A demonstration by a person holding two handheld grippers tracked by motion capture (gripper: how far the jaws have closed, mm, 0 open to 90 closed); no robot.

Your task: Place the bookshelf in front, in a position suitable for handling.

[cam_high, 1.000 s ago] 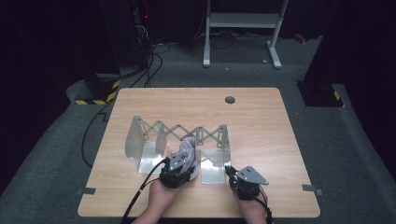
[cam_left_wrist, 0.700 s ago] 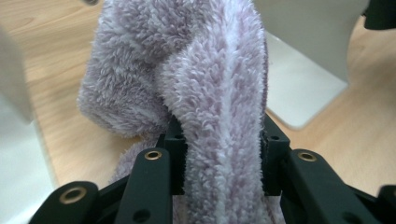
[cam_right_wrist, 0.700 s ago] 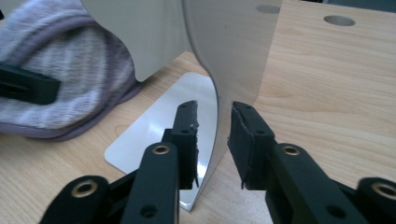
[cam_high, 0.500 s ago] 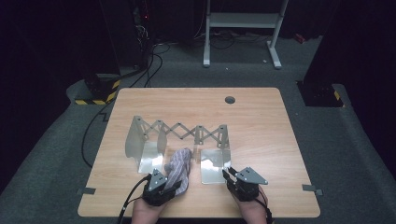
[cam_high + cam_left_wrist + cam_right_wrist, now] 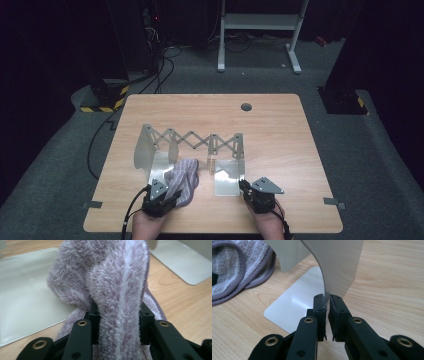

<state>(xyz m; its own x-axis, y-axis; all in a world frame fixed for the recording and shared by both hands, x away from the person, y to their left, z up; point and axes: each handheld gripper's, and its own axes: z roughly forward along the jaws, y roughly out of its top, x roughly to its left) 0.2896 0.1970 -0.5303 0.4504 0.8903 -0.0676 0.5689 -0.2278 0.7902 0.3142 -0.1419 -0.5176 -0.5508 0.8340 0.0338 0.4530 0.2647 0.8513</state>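
Light wooden table [image 5: 280, 130], fluffy lilac striped slipper [image 5: 183, 180] clamped in left gripper [image 5: 161, 199], stretching toward one o'clock, right gripper [image 5: 248, 189] pinching folding metal rack's upright plate [image 5: 339, 267] at twelve o'clock

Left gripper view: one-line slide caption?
Left claw shut on a fold of the fluffy lilac towel, with the metal rack's plates on the wooden table behind.

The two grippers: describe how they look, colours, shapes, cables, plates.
Both the left gripper and the right gripper are black, each topped by a grey three-cornered plate. Their black jaws are flat linked bars with brass-ringed pivot holes. A black cable trails from each. No sleeves show.
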